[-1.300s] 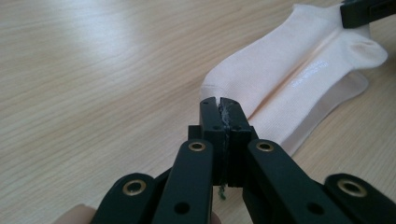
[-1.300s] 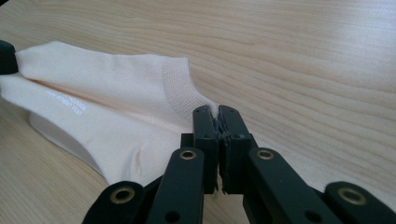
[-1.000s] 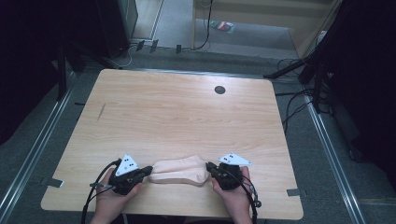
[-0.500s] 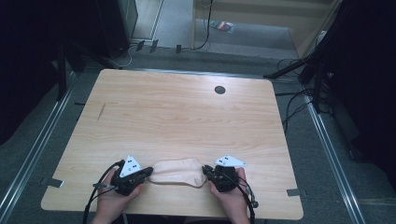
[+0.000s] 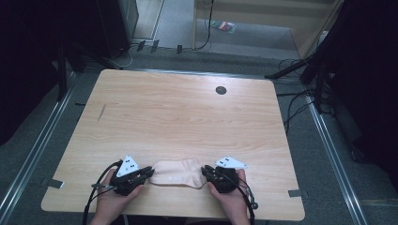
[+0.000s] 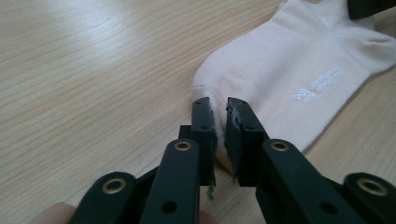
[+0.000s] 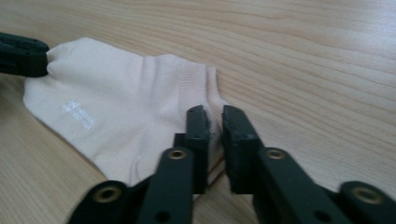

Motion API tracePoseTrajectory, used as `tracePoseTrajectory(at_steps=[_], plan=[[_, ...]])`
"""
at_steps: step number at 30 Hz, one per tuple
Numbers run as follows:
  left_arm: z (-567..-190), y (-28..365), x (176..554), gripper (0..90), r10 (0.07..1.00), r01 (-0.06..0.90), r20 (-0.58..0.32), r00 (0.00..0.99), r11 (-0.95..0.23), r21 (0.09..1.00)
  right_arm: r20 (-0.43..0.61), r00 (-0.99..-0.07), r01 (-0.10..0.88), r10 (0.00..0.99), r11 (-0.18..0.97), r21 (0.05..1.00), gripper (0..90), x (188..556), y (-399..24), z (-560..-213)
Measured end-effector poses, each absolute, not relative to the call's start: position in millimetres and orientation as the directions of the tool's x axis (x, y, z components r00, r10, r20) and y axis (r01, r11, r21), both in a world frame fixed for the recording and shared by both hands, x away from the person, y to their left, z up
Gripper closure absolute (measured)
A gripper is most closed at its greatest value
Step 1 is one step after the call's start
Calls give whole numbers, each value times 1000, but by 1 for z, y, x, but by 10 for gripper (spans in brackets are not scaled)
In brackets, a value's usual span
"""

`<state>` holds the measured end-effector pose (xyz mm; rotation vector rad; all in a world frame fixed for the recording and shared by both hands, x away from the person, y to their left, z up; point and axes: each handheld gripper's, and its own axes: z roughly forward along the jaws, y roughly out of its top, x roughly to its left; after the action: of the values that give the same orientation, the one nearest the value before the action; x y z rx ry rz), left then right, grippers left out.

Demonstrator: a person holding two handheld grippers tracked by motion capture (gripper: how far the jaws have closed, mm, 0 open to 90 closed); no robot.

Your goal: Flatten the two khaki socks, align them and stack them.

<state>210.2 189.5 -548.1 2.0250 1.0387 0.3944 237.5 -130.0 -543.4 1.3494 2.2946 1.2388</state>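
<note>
Near edge of the pale wooden table: a cream-coloured knitted ankle sock lies flat on the boards, stretched sideways between the two hand-held tools. Small white printed lettering shows on its fabric in both gripper views.

Left gripper, black, two-jawed, grey three-cornered plate on top, held in the person's left hand. In the left gripper view the left gripper has its jaws nearly together with the edge of the sock pinched between the pads; a narrow slit remains between them. The jaws have just eased apart a little, cloth between them.

Right gripper, same build, in the right hand, at the sock's other end. In the right gripper view the right gripper is clenched on the ribbed border of the sock, fabric bunched in the gap. Its jaws have just been closing a touch, on the cloth.

Both tools lie low, close to the tabletop, pointing inward at each other. Black cables trail back from each toward the table edge. A small dark round grommet sits far across the table, well apart from the work.
</note>
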Motion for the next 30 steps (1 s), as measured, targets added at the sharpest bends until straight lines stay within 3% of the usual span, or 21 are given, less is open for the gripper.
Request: tracePoseTrajectory(at_steps=[13, 30], plan=[[-543, 187, 204, 874, 782, 485, -31, 622, -354, 799, 214, -580, 581, 786, 216, 785, 875, 236, -132, -529], [-548, 183, 209, 837, 778, 519, -6, 628, -413, 748, 223, -548, 650, 806, 241, 721, 884, 244, -133, -543]])
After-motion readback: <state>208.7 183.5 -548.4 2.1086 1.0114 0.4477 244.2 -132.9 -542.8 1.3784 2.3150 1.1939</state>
